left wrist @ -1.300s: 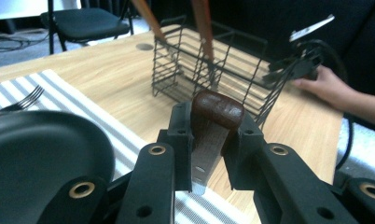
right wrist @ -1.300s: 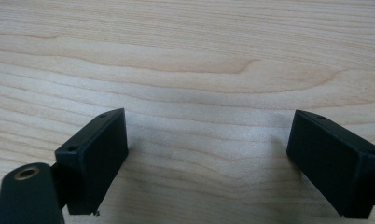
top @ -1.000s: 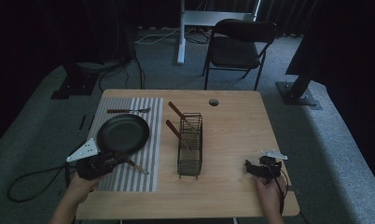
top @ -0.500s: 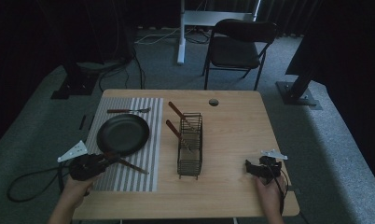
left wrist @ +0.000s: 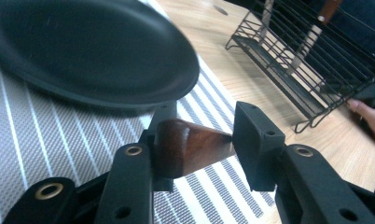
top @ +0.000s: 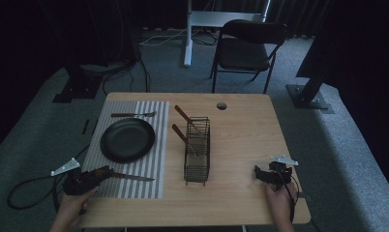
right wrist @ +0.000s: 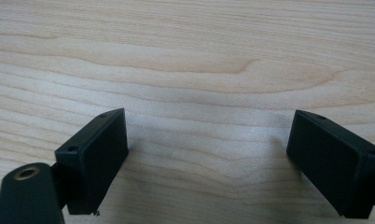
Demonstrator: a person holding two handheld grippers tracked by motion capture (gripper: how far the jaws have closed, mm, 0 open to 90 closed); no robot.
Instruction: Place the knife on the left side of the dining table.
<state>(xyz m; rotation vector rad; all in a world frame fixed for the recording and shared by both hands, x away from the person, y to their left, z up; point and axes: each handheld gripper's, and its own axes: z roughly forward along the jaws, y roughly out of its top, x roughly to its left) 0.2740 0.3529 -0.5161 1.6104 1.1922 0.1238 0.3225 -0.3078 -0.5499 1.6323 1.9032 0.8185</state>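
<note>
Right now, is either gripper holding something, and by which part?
The left gripper has the knife by its wooden handle's butt end. The right gripper is open over bare table.

Dim overhead view; bright, softly blurred close-ups.

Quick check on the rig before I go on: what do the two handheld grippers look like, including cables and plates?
Both are black. The left gripper has a grey three-cornered plate and a dark cable looping over the floor. The right gripper has a similar plate and a thin cable along the hand. Up close, the fingers are blocky black pads on arms with brass-coloured rivets.
</note>
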